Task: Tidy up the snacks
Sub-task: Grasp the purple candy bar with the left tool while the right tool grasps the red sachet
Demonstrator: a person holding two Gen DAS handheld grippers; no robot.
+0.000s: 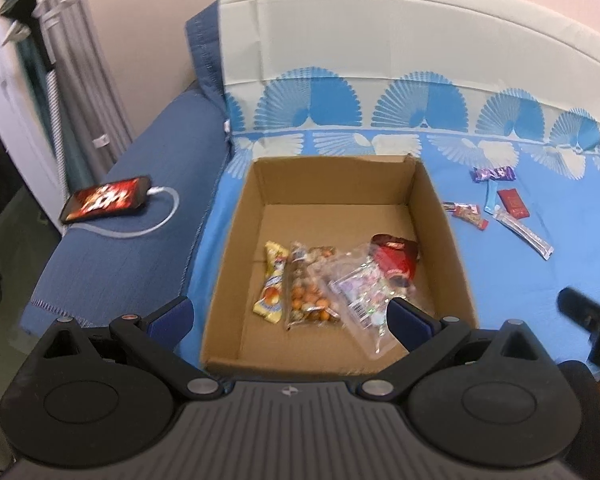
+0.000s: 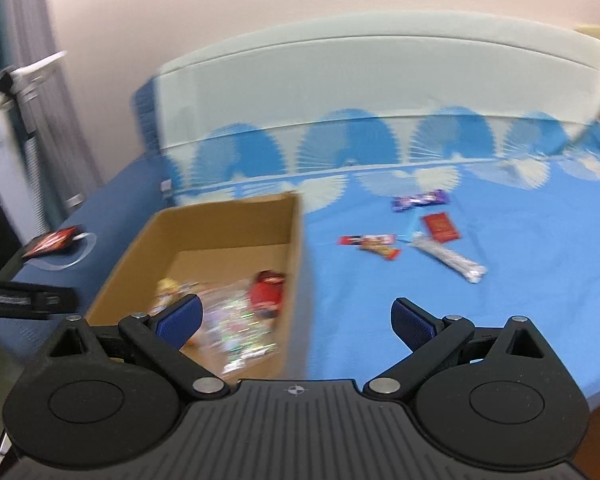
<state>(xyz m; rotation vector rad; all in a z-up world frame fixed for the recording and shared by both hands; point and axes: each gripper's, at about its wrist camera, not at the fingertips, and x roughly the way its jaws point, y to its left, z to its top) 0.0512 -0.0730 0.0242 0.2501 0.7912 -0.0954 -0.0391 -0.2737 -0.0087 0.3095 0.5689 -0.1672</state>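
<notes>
The right wrist view is smeared by motion, so wrapper print there is unreadable. The cardboard box (image 1: pixel 332 264) sits open-topped on the bed (image 1: pixel 520 272), its near wall partly hidden behind the left gripper (image 1: pixel 288 316), which is spread wide and empty. Inside lie a yellow wrapper (image 1: pixel 271 280), a clear bag of round nuts (image 1: pixel 310 288), a crinkled clear packet (image 1: pixel 366 292) and a glossy red pouch (image 1: pixel 394 260). The right gripper (image 2: pixel 296 320) is likewise parted, holding nothing. Loose snack bars (image 2: pixel 416 236) lie on the blue sheet right of the box. A phone (image 1: pixel 106 199) with a white cable rests on the darker blue cover.

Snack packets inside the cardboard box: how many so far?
4, along its near end: yellow wrapper leftmost, clear nut bag, clear printed packet, red pouch rightmost. Overlaps may hide more.
</notes>
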